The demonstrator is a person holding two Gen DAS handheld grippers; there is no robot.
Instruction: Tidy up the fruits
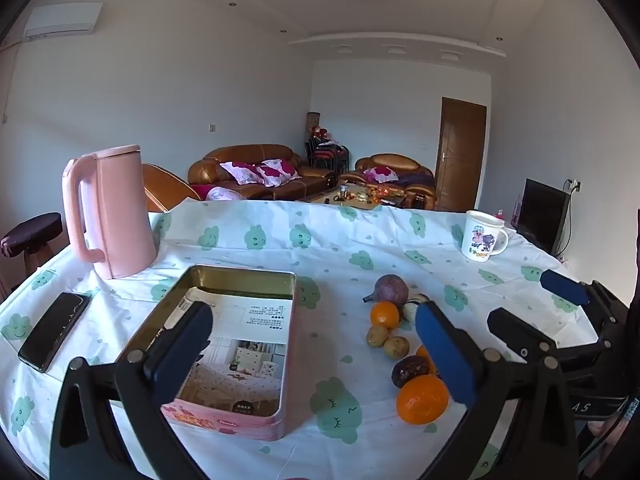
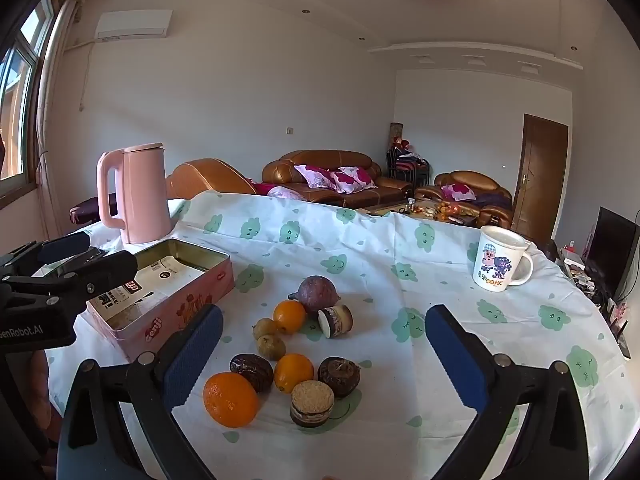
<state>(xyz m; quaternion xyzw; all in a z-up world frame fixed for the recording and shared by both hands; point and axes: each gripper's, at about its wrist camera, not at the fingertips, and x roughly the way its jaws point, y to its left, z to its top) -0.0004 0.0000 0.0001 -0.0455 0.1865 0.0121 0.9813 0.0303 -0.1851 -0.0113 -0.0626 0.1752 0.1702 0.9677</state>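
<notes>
- Centrally, a table under a white tablecloth (image 2: 360, 240) printed with green clouds carries every item shown.
- Left gripper (image 1: 316, 344): blue-padded jaws spread wide and holding nothing; the left pad hangs over the open pink tin (image 1: 224, 344), the right pad in front of the fruit cluster.
- Right gripper (image 2: 324, 344): jaws likewise wide apart and empty, framing the fruit pile from the near side without touching it.
- Pink tin: a rectangular box with a gold interior, lined with printed paper; no fruit lies in it. It stands left of the fruits, just in front of the pink kettle (image 2: 136, 192).
- Large orange (image 2: 230, 400): nearest fruit, at the front left of the pile.
- Two smaller oranges, one mid-pile (image 2: 293, 372) and one farther back (image 2: 289, 316).
- Purple round fruit (image 2: 318, 294): at the far end of the pile, touching the back orange.
- Two small tan fruits (image 2: 268, 338): side by side, left of centre.
- Two dark brown wrinkled fruits (image 2: 252, 372), flanking the mid-pile orange; their kind cannot be told at this resolution.
- Two round layered snacks, one upright at the front (image 2: 312, 404) and one tipped on its side (image 2: 336, 322).
- Cartoon mug (image 2: 500, 260): well apart, at the far right.
- Black phone (image 1: 54, 332): flat on the cloth, left of the tin.
</notes>
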